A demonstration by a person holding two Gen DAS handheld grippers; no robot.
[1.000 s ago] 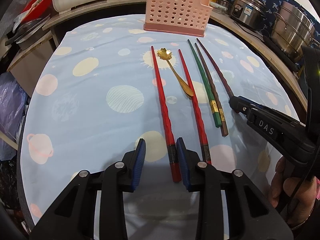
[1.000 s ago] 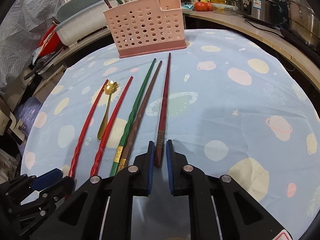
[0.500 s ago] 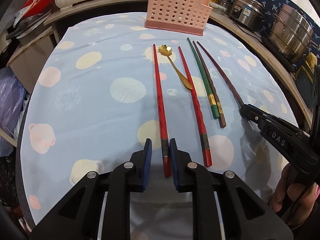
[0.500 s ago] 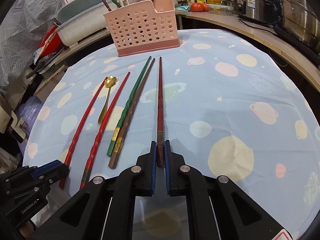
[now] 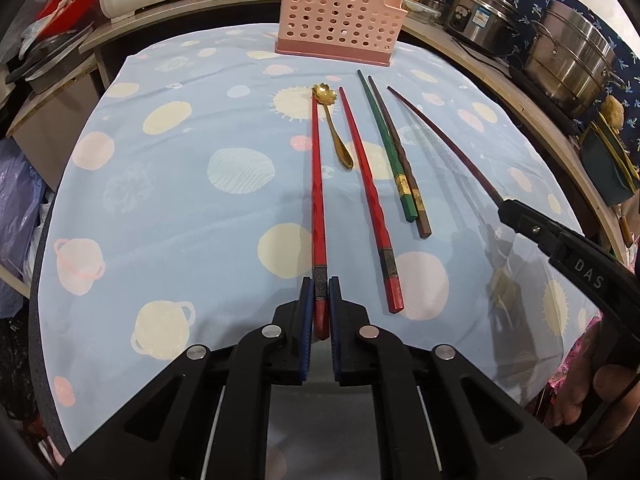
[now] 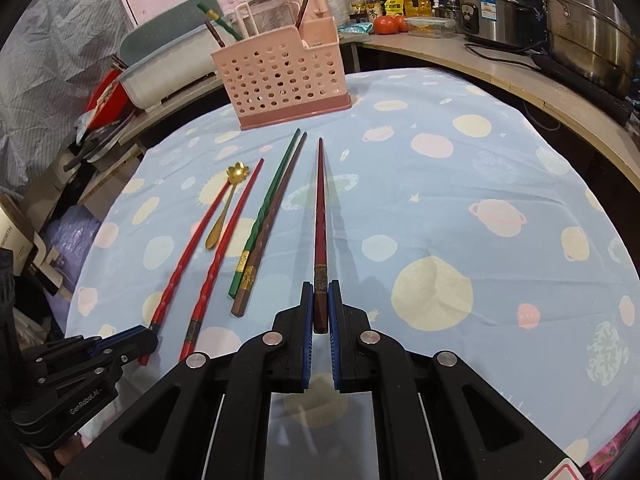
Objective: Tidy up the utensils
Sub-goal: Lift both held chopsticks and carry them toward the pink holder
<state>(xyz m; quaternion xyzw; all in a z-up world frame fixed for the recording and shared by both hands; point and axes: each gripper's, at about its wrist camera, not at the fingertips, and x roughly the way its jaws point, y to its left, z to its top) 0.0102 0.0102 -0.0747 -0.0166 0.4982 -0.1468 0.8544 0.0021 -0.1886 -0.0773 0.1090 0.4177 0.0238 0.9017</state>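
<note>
Our left gripper (image 5: pixel 319 304) has just been closing and now pinches the butt of a red chopstick (image 5: pixel 318 184). Our right gripper (image 6: pixel 320 306) clamps the butt of a maroon chopstick (image 6: pixel 320 216). Both sticks run straight ahead of the jaws toward the pink basket (image 6: pixel 280 80). They look light, stiff and slick; held at the end, they may pivot.

Matt printed tablecloth (image 5: pixel 168 208), glossy red chopstick (image 5: pixel 318 184), shiny gold metal spoon (image 5: pixel 334 128), perforated pink plastic basket (image 5: pixel 340 16).
</note>
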